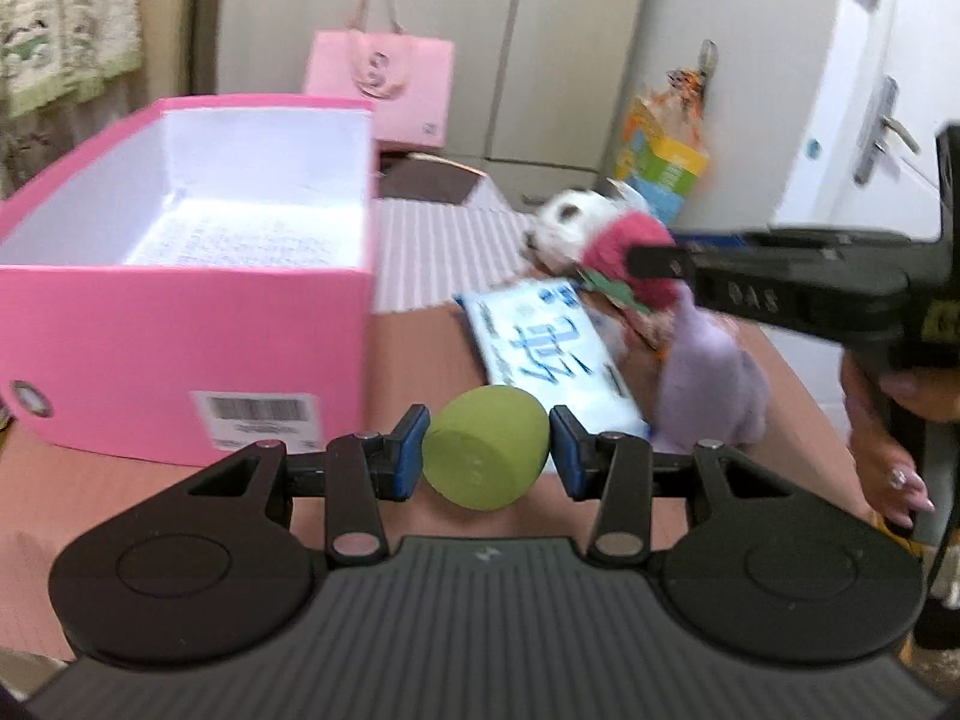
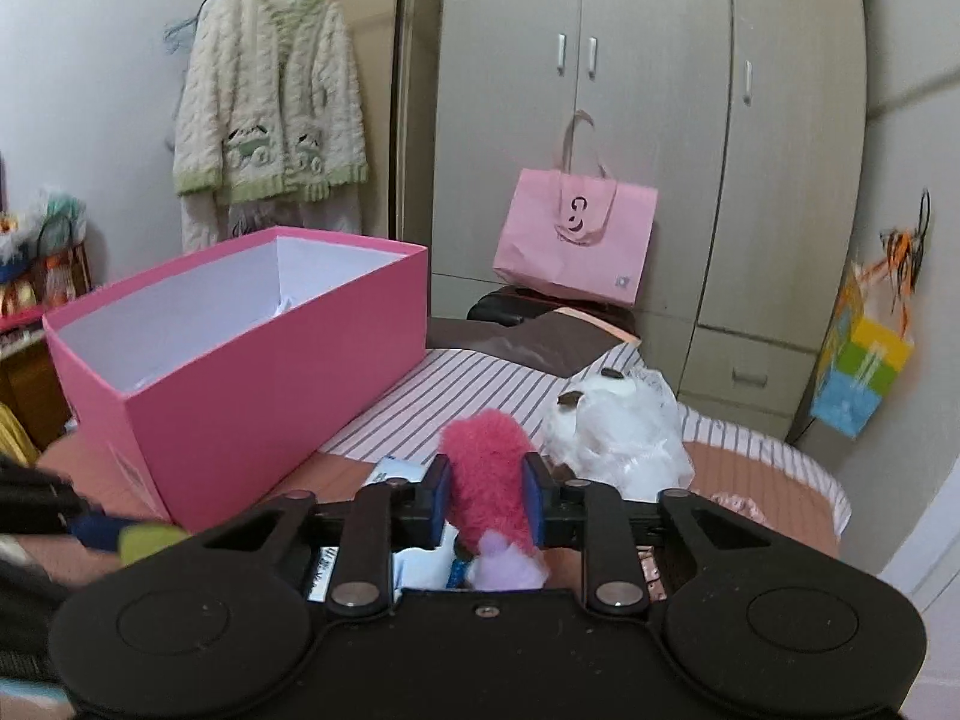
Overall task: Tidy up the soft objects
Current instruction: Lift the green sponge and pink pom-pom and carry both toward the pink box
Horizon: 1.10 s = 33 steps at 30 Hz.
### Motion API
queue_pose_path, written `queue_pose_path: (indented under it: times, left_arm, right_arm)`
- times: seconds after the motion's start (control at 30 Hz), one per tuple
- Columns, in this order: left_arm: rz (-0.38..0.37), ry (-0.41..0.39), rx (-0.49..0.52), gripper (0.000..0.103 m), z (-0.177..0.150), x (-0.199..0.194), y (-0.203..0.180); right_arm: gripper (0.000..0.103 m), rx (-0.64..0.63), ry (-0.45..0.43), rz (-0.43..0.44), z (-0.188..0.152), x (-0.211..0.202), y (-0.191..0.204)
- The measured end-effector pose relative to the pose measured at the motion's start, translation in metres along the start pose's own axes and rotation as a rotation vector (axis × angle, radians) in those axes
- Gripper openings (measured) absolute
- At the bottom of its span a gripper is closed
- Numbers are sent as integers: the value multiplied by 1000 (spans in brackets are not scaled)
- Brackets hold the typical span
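Beside the open pink box (image 1: pixel 180 312), the left gripper (image 1: pixel 487 459) clamps a green foam ball (image 1: pixel 486 456); the right gripper (image 2: pixel 487 501) grips a pink-and-lilac plush toy (image 2: pixel 487 468). Each should clear the box rim before release.

box (image 2: pixel 240 372) left — toys (image 2: pixel 612 426) seemingly right

Pink box (image 1: pixel 180 324) cut off at the left edge, white plush dog (image 1: pixel 567 228) motion-blurred, tissue pack (image 2: pixel 399 474) mostly hidden behind right gripper (image 2: pixel 487 504) fingers (image 2: pixel 435 501)
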<state>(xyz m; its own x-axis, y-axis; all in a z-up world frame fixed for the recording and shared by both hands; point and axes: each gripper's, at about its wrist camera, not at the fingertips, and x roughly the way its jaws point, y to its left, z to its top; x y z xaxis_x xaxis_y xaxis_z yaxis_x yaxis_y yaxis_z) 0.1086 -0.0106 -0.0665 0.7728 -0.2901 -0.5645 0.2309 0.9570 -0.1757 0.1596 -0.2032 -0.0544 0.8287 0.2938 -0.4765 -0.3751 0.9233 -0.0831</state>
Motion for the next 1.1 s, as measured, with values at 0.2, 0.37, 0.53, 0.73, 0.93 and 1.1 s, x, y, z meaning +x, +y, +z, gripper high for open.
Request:
queue_pose_path:
  times: [0.2, 0.37, 0.53, 0.73, 0.93, 1.1]
  left_arm:
    - [-8, -1, -13, 43, 2, 1, 5]
    - [-33, 25, -11, 43, -1, 11, 3]
    - [-42, 47, -18, 43, -3, 19, 3]
    - [-41, 56, -23, 43, 6, 21, 5]
    - [-42, 55, -27, 43, 13, 15, 13]
    - [-77, 97, -42, 43, 12, 14, 22]
  right_arm:
    - [26, 24, 79, 45, -3, 11, -5]
    - [38, -5, 120, 7, -14, 23, 1]
    - [46, 15, 112, 8, -16, 35, -3]
    - [27, 33, 53, -40, 7, 29, -21]
    - [27, 17, -34, -111, 40, 3, -32]
    - [27, 55, -17, -49, 53, -10, -30]
